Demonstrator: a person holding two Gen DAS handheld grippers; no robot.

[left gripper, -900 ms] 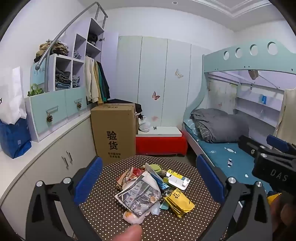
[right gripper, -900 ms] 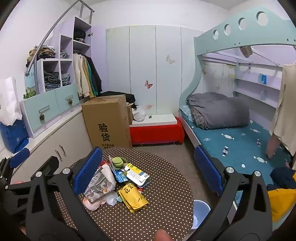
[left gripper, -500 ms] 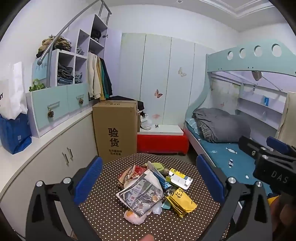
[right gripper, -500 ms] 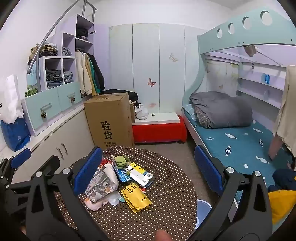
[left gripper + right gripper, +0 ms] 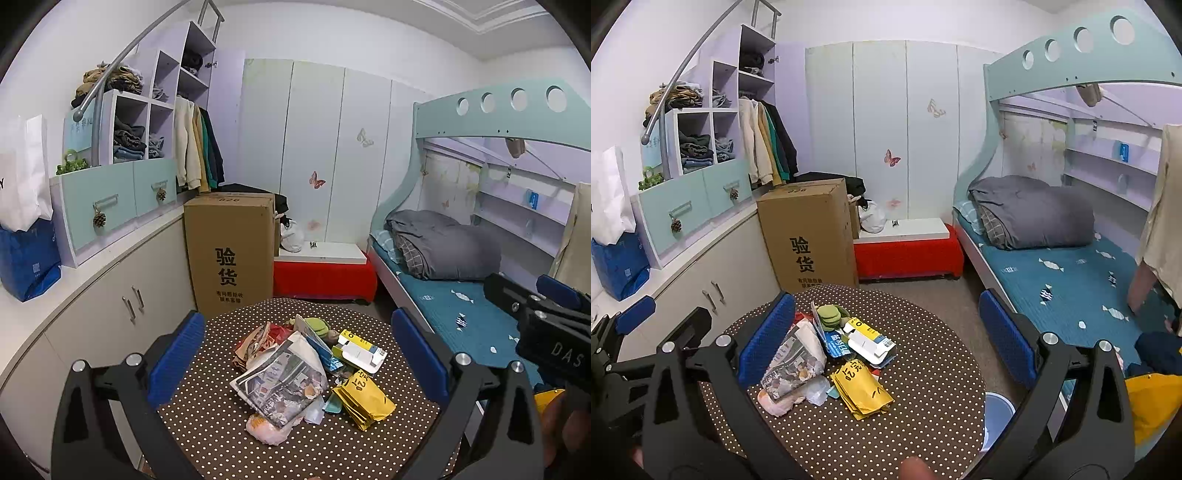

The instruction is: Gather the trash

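A pile of trash lies on a round brown polka-dot table (image 5: 207,435) (image 5: 934,398): a printed wrapper (image 5: 282,384) (image 5: 794,363), yellow packets (image 5: 364,400) (image 5: 862,389), a white and yellow carton (image 5: 360,350) (image 5: 870,338) and a green item (image 5: 829,315). My left gripper (image 5: 297,354) is open and empty, above and in front of the pile. My right gripper (image 5: 886,339) is open and empty, above the table's right part. The right gripper's body shows at the right of the left wrist view (image 5: 546,325).
A blue bin (image 5: 997,413) stands on the floor by the table's right edge. A tall cardboard box (image 5: 231,251), a red bench (image 5: 325,277), low cabinets (image 5: 92,321) and a bunk bed (image 5: 443,295) surround the table.
Both grippers have risen and tilted slightly, so the table and trash pile sit a little lower and farther in view. Jaws stay open.
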